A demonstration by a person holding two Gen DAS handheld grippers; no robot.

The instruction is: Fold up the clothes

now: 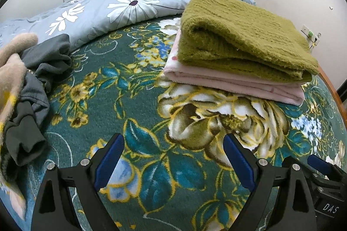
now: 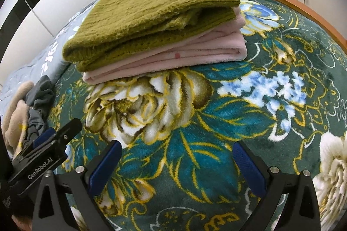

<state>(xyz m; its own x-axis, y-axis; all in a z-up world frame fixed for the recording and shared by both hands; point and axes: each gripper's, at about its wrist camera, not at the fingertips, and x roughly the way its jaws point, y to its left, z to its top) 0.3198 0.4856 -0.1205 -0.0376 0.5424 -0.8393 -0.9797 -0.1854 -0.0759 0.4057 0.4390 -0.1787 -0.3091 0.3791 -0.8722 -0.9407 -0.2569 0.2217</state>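
Both black grippers, left (image 1: 173,157) and right (image 2: 176,162), are hovering empty, jaws apart, over the floral green blanket (image 1: 151,100). Far right, a folded olive knit sweater (image 1: 243,35) is resting on folded pink fleece (image 1: 234,81); unfolded grey and beige clothes (image 1: 28,83) are waiting far left.

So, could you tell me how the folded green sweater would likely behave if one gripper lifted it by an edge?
The green sweater looks like soft, fuzzy knit, so it would probably droop and unfold. It lies loose on the pink garment, so pushing may slide it.
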